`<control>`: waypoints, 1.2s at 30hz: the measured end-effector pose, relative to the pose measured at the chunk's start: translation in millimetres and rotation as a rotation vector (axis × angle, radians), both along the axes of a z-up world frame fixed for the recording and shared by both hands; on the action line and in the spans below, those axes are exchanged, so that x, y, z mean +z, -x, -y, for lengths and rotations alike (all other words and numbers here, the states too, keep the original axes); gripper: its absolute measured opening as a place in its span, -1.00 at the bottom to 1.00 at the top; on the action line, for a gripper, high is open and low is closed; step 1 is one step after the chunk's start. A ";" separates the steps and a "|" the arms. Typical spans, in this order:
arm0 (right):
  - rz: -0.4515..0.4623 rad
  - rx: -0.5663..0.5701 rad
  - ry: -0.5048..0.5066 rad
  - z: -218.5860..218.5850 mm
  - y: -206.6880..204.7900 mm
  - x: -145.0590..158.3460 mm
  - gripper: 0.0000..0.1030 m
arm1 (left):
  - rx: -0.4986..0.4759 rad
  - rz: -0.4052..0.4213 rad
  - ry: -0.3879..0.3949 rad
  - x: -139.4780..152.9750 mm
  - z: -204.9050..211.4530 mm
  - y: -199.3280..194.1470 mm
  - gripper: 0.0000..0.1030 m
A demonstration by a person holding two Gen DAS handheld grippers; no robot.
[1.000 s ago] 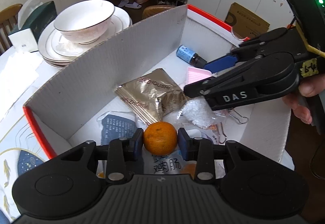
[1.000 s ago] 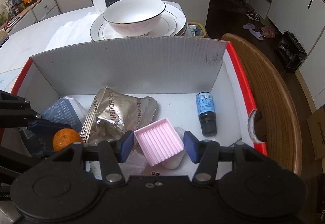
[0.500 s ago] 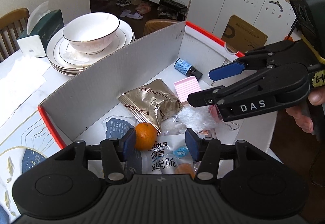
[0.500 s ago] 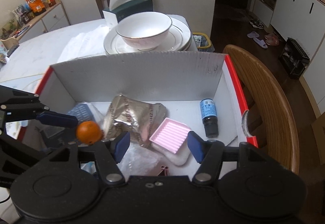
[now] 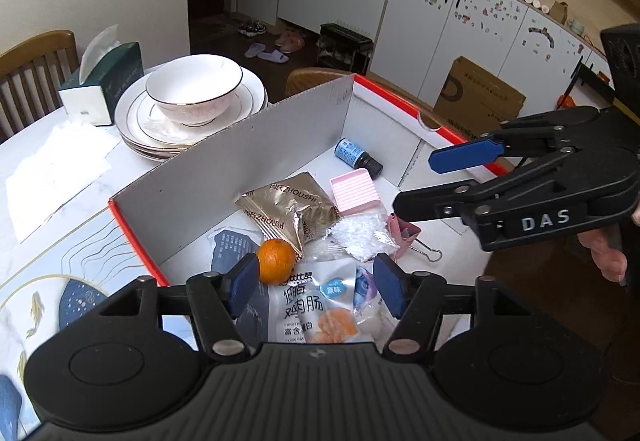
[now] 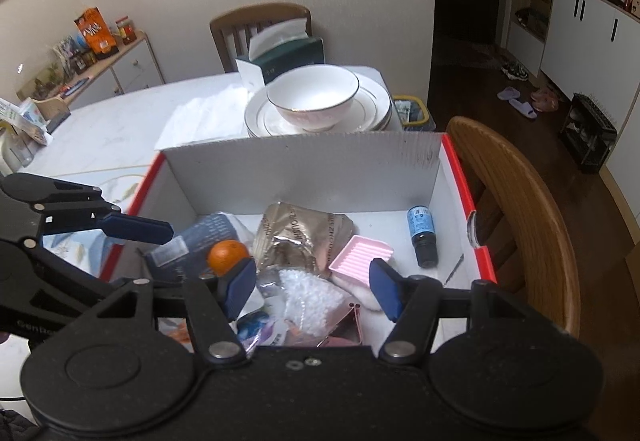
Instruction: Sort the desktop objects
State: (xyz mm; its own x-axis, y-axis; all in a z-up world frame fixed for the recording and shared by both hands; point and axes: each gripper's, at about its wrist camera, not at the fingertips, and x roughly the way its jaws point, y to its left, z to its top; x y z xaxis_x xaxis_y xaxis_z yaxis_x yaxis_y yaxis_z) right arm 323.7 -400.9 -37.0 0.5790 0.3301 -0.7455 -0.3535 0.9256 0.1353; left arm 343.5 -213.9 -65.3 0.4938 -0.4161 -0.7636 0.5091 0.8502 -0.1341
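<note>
A white cardboard box (image 5: 224,169) with red edges holds the sorted things. An orange (image 5: 276,261) lies in it beside a gold snack packet (image 5: 288,211). My left gripper (image 5: 316,281) hovers above them; its jaws are opening and nothing is between them. A pink ridged tray (image 6: 360,257) rests in the box on a white pad, near a blue bottle (image 6: 422,237). Above the tray my right gripper (image 6: 312,287) stands open and holds nothing. A printed snack pouch (image 5: 312,305) and a bag of white beads (image 5: 360,233) lie at the near side.
Stacked plates with a bowl (image 5: 192,97) and a tissue box (image 5: 104,81) stand behind the box's far wall. White paper sheets (image 5: 56,169) lie on the table to the left. A wooden chair back (image 6: 520,209) curves along the box's right side.
The left jaws let go of the orange, which now lies in the box. The right jaws let go of the pink tray. Both grippers opened and rose away from the box floor.
</note>
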 end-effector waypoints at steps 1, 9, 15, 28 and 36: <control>0.007 0.000 -0.005 0.3 3.2 2.1 0.22 | 0.004 0.003 0.004 1.7 -1.2 2.5 0.20; 0.087 0.030 -0.011 -4.4 34.1 16.0 0.38 | 0.036 0.055 0.012 14.3 -9.4 25.3 0.21; 0.128 0.035 -0.022 -8.3 55.8 19.6 0.45 | 0.063 0.066 0.015 16.4 -19.1 41.4 0.28; 0.191 -0.008 -0.051 -8.9 90.9 22.6 0.51 | 0.084 0.115 0.034 23.5 -24.8 71.8 0.73; 0.244 -0.044 -0.068 -6.1 107.7 22.2 0.60 | 0.110 0.168 0.052 30.4 -30.6 86.5 0.98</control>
